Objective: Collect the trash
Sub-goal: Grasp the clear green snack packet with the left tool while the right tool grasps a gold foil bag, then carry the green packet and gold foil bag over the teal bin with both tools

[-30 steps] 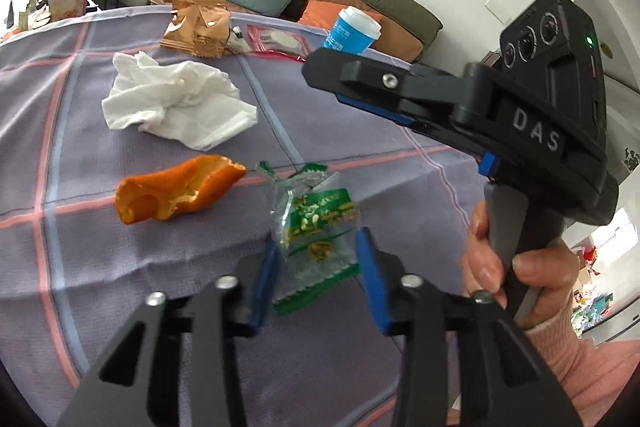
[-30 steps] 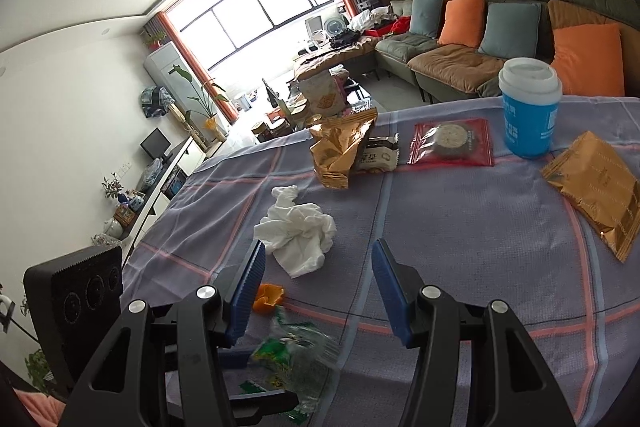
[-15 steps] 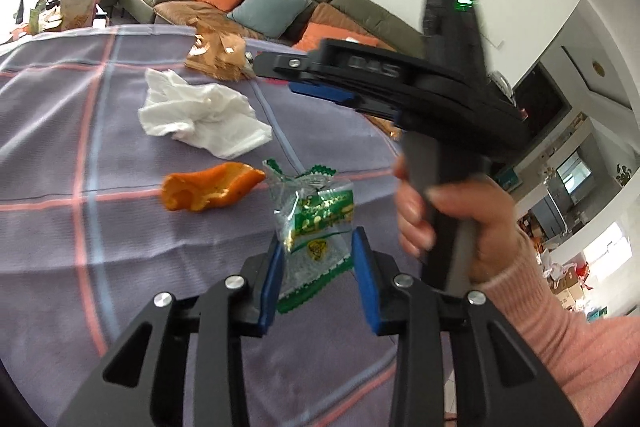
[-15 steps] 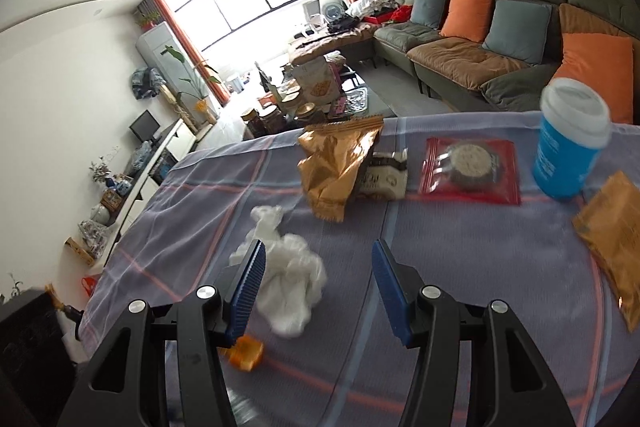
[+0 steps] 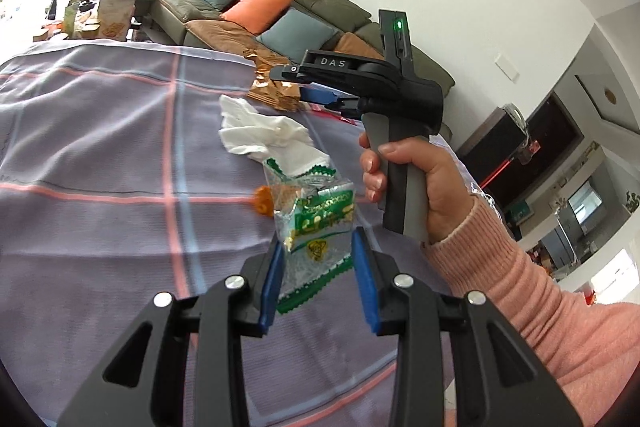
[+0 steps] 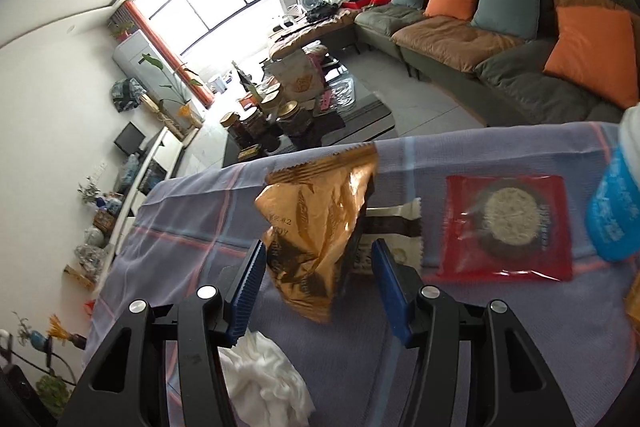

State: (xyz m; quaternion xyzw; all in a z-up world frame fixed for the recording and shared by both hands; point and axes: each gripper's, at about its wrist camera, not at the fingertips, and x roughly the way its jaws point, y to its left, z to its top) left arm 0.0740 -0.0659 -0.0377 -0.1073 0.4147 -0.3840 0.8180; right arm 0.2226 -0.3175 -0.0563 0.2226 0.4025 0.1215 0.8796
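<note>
My left gripper (image 5: 318,259) is shut on a crumpled clear-and-green wrapper (image 5: 316,223), held up off the checked tablecloth (image 5: 100,155). An orange peel (image 5: 264,205) peeks out behind the wrapper, and a white tissue (image 5: 264,139) lies beyond it. Farther off, a hand holds my right gripper (image 5: 296,85) over a gold snack bag (image 5: 274,89). In the right wrist view the right gripper (image 6: 318,259) has its jaws closing on either side of that gold bag (image 6: 320,227). The pads stand apart from the foil. The tissue (image 6: 260,383) lies just under its left finger.
Behind the gold bag lies a brown-and-white packet (image 6: 396,231). A red cookie packet (image 6: 504,223) and a blue cup (image 6: 616,203) are to its right. The table's far edge (image 6: 440,137) is close beyond; a sofa (image 6: 500,39) and coffee table stand behind.
The left gripper has lifted the green wrapper off the cloth. The right gripper has swung away from it across the table to the gold bag, which now sits between its jaws.
</note>
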